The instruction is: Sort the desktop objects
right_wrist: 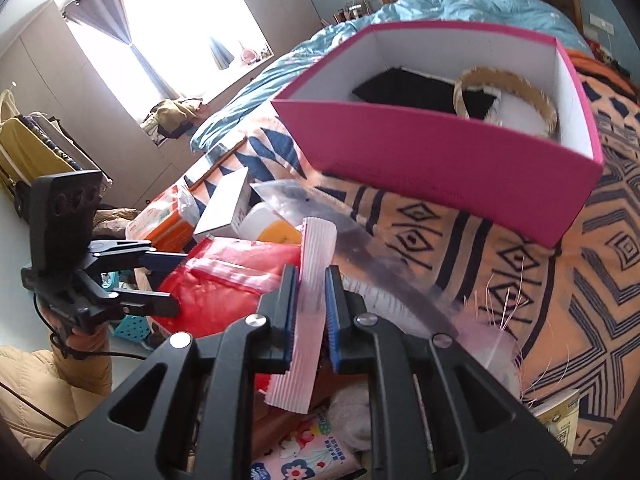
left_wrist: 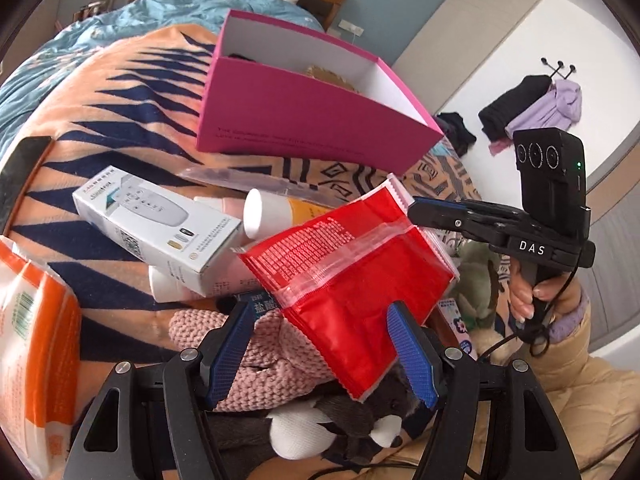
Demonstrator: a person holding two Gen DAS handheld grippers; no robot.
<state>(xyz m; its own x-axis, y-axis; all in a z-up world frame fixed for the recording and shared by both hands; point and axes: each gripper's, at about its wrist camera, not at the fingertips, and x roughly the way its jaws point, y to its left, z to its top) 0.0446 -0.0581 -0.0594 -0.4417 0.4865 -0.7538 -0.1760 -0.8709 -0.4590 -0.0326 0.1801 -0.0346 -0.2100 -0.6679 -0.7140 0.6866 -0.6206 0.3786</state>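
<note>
On the bed, over the orange patterned blanket (right_wrist: 520, 280), my right gripper (right_wrist: 312, 300) is clamped on the crimped top edge of the red snack bag (left_wrist: 352, 280), fingers (right_wrist: 289, 312) pinching the pale seal strip btwn them. My left gripper (left_wrist: 324, 352) sits w/ jaws apart either side of the bag's lower end; can't tell if the pads touch it. Bag hangs above the pile near the bed's edge: white remote box (left_wrist: 156, 220), white-capped tube (left_wrist: 272, 216), pink knit item (left_wrist: 272, 356), grey-and-white plush toy (left_wrist: 332, 420), orange tissue pack (left_wrist: 36, 340) at far left. Pink box (right_wrist: 448, 168) stands open further up the bed, holding a black item (right_wrist: 412, 88) and a woven hoop (right_wrist: 500, 92).
</note>
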